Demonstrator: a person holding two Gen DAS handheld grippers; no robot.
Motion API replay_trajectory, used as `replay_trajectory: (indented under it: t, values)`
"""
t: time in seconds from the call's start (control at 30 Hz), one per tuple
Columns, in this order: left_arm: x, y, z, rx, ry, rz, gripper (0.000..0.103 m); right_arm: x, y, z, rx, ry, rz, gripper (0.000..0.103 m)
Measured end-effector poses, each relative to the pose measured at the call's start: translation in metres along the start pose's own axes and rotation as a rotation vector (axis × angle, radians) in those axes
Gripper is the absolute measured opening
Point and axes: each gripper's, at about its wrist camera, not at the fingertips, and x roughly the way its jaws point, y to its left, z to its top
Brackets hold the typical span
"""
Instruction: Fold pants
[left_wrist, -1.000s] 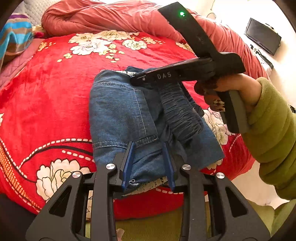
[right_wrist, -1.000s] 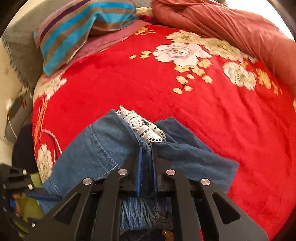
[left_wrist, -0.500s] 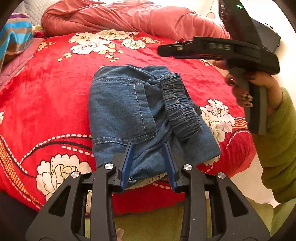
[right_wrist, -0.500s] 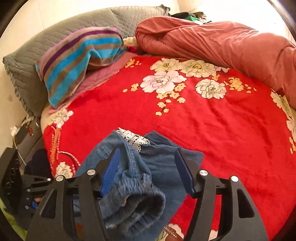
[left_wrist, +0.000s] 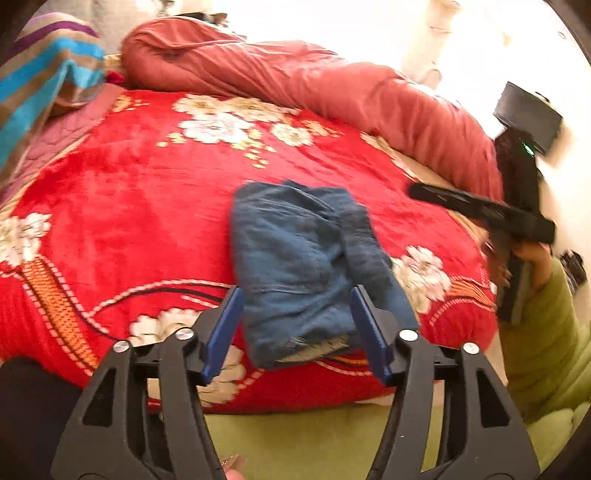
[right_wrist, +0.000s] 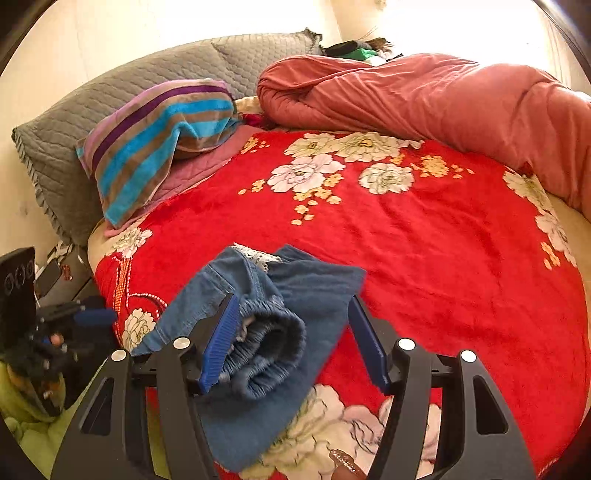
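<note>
Left wrist view first: the folded blue denim pants (left_wrist: 306, 269) sit in the lower middle of the frame, a compact bundle on the red plush blanket with white flowers (left_wrist: 147, 206), close to its near edge. The left gripper (left_wrist: 297, 332) frames the bundle's near end from the bottom of the picture, and its jaws have just been opening: the blue pads stand apart on either side of the denim, clear of the cloth, gripping nothing. At the right edge, blurred, the right gripper (left_wrist: 476, 210) is carried in a hand with a green sleeve (left_wrist: 546, 332), well off to the side of the pants. A rolled salmon-pink quilt (left_wrist: 314, 88) runs across the top, and a striped towel in blue, brown and purple (left_wrist: 40, 81) shows at upper left.

Over to the right wrist view: the pants lie at lower centre-left, elastic waistband rolled toward the camera, a strip of white lace trim (right_wrist: 258, 254) peeking out at the far edge. The right gripper's jaws have just been opening too and stand very wide, empty, with the waistband between them. At lower left the left gripper is small and dark. A grey quilted pillow (right_wrist: 147, 85) sits at upper left.
</note>
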Motion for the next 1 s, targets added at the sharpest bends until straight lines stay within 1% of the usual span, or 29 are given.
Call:
replay_trajectory:
  t: [0.03, 0.1, 0.2, 0.27, 0.33, 0.5, 0.67, 1.0]
  values:
    - [0.000, 0.003, 0.002, -0.012, -0.002, 0.016, 0.062, -0.005, -0.003, -0.002, 0.009, -0.015, -0.025, 0.097]
    - [0.001, 0.009, 0.007, -0.024, 0.000, 0.044, 0.065, -0.011, -0.007, -0.005, 0.016, -0.024, -0.035, 0.097]
    - [0.005, 0.009, 0.016, -0.014, -0.004, 0.080, 0.078, -0.014, -0.012, -0.008, 0.027, -0.026, -0.040, 0.097]
    - [0.008, 0.007, 0.021, -0.001, 0.001, 0.095, 0.081, -0.015, -0.014, -0.011, 0.036, -0.025, -0.037, 0.097]
    - [0.014, 0.005, 0.027, 0.009, 0.011, 0.109, 0.086, -0.014, -0.014, -0.015, 0.047, -0.019, -0.030, 0.097]
    - [0.031, 0.003, 0.037, 0.017, 0.040, 0.125, 0.089, -0.002, -0.014, -0.021, 0.060, 0.016, -0.015, 0.097]
    - [0.046, 0.005, 0.043, 0.022, 0.066, 0.142, 0.089, 0.015, -0.016, -0.027, 0.086, 0.058, -0.002, 0.097]
    - [0.083, 0.012, 0.040, 0.016, 0.130, 0.164, 0.089, 0.052, -0.020, -0.040, 0.153, 0.157, 0.014, 0.097]
